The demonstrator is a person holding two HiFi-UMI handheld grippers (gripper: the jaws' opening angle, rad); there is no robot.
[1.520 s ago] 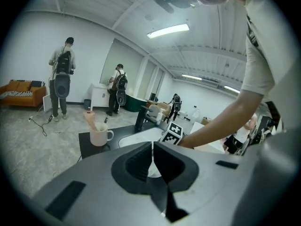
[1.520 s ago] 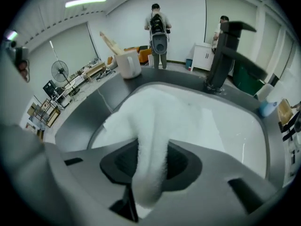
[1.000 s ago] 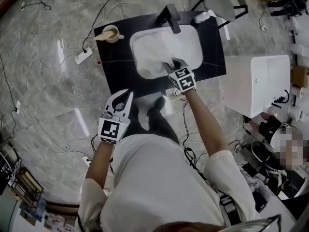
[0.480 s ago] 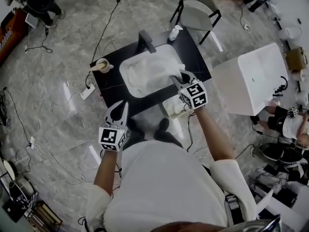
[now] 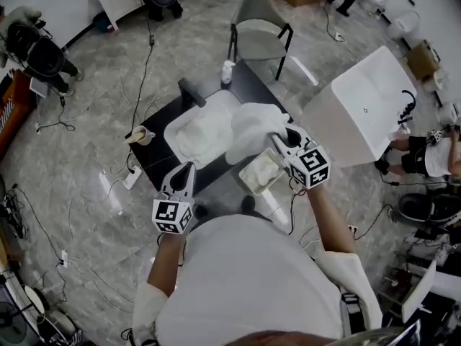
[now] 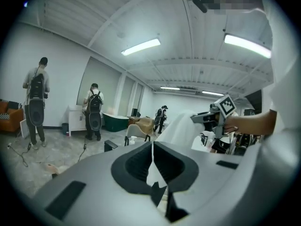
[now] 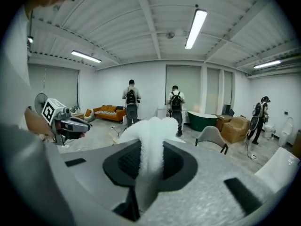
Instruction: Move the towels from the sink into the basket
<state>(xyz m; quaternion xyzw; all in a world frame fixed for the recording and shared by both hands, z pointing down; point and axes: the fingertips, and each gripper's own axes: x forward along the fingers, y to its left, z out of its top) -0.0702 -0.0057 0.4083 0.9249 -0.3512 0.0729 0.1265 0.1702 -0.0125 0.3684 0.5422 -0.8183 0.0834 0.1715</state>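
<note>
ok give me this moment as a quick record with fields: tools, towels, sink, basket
right tool: shut on a white fluffy towel, which hangs above the sink's right end
left tool: jaws together, nothing between them, at the counter's front edge
sink: white basin in a black counter; more white towels lie inside
basket: small white basket on the floor beside the counter, below the right tool; something pale inside
task state: held towel not yet in the basket
</note>
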